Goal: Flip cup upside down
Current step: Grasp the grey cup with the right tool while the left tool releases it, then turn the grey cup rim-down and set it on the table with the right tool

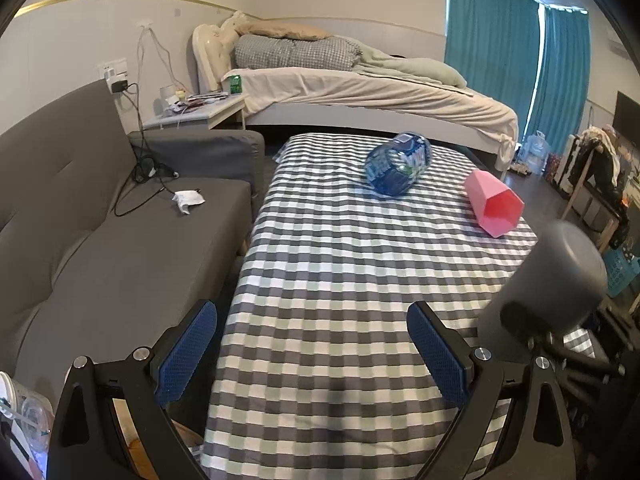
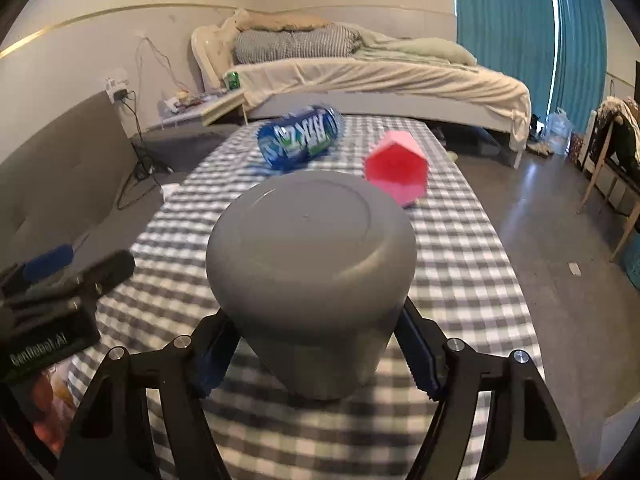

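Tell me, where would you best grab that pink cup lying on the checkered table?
Grip the pink cup across its faceted side walls, near mid-body, coming down from above. It lies on its side on the checkered table, open mouth facing this way, so opposite flat facets probably give the jaws a steadier hold than the thin rim.

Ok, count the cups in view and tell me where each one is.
2. The grey cup is clamped in the right gripper, base facing the camera. The pink cup lies on its side on the checked tablecloth, right of the blue bottle. None seems hidden.
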Action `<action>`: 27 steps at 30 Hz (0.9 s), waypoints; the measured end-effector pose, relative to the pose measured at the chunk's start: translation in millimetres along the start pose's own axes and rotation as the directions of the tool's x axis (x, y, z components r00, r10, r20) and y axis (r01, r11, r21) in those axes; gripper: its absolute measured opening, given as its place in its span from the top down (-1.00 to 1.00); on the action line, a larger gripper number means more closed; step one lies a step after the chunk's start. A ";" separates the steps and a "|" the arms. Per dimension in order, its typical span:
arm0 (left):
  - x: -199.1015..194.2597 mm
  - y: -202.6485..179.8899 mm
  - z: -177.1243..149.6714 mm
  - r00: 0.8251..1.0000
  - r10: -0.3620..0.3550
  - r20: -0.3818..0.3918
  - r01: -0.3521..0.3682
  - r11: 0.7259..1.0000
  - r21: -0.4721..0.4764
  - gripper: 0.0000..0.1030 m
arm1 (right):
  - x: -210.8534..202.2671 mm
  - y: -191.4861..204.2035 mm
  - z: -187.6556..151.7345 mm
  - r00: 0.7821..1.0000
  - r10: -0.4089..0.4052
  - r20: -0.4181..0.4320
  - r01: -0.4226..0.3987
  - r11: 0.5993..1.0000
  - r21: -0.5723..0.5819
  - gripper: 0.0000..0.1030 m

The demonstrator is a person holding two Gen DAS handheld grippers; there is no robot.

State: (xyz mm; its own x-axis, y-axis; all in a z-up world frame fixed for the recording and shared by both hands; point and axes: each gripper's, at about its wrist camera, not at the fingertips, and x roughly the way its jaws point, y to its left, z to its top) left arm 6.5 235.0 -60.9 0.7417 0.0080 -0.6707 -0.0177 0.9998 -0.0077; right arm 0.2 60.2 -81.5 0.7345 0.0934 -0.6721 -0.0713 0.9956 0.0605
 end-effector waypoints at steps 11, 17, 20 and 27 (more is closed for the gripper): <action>9.9 20.8 -2.2 1.000 0.024 -0.020 -0.025 0.999 -0.039 -0.92 | 45.7 20.6 25.7 1.000 -0.002 0.004 0.002 0.996 -0.094 -0.39; 7.1 17.8 -1.2 1.000 0.012 -0.021 -0.013 0.999 -0.046 -0.92 | 45.7 17.1 24.4 1.000 0.020 0.003 -0.020 0.995 -0.093 -0.40; -2.4 13.9 -0.5 1.000 0.011 -0.007 -0.012 0.999 -0.041 -0.92 | 40.3 14.8 23.9 0.999 0.041 -0.006 -0.041 0.996 -0.082 -0.56; -34.5 -0.8 3.4 0.999 0.002 0.045 -0.001 1.000 -0.010 -0.92 | -26.4 5.5 30.6 0.992 0.044 0.122 -0.029 0.992 -0.120 -0.77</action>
State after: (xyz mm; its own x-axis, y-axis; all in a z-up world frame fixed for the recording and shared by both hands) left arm -16.8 234.1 -35.3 0.7709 0.0105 -0.6368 -0.0254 0.9996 -0.0144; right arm 1.1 63.3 -40.8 0.8077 0.1370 -0.5735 -0.1735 0.9848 -0.0090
